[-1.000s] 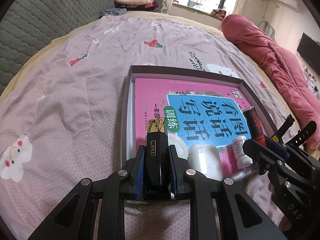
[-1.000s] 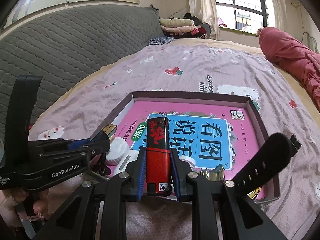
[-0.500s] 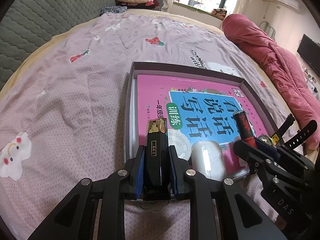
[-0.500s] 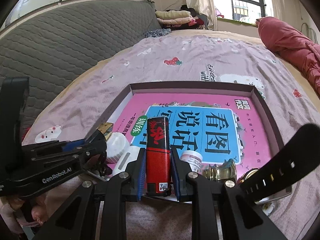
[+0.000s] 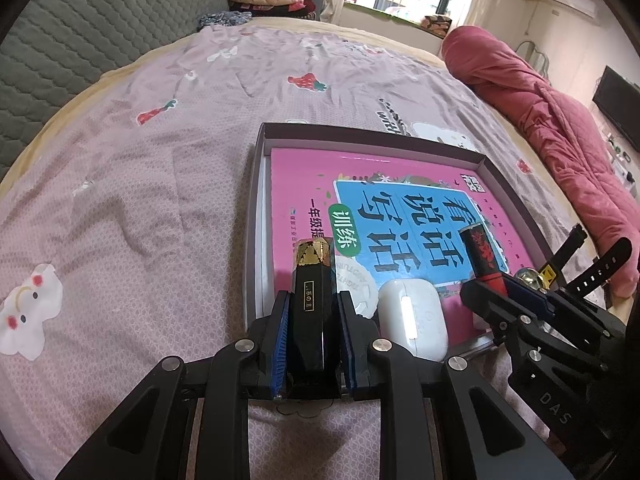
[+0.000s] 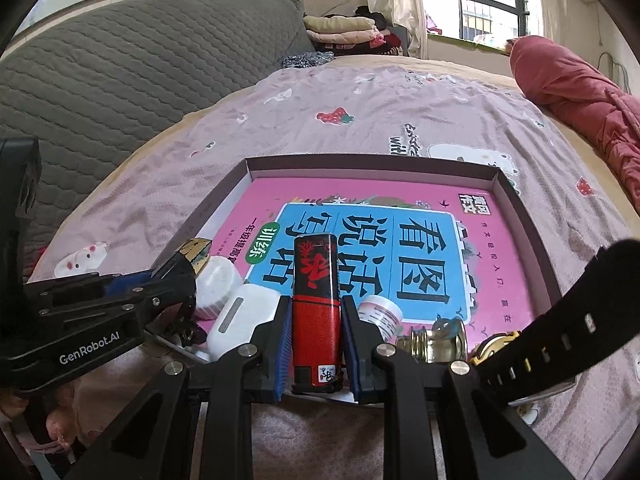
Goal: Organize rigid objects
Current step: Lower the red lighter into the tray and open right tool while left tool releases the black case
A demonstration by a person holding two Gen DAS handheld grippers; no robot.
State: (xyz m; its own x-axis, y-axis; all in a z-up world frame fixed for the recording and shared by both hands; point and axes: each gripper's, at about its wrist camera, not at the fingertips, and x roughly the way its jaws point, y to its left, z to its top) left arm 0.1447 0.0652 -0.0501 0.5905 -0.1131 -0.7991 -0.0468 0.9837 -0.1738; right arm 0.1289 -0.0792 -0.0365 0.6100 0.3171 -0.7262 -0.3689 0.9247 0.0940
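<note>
Two hand-held grippers over a bed with a pink printed bedsheet. A shallow box lies on the bed and holds a pink book that covers most of its floor.

Left gripper: jaws clamped on a black lighter with a gold top, held above the box's near left corner, gold end toward the far edge.

Right gripper: jaws clamped on a red-and-black lighter, held above the near edge of the box, black end pointing to the far edge.

Along the near edge of the box, on the book, left to right: a white round lid, a white earbud case, a small white jar, a glass bottle lying on its side. A black watch strap rises at the box's near right corner. A red quilt lies along the bed's right edge.
</note>
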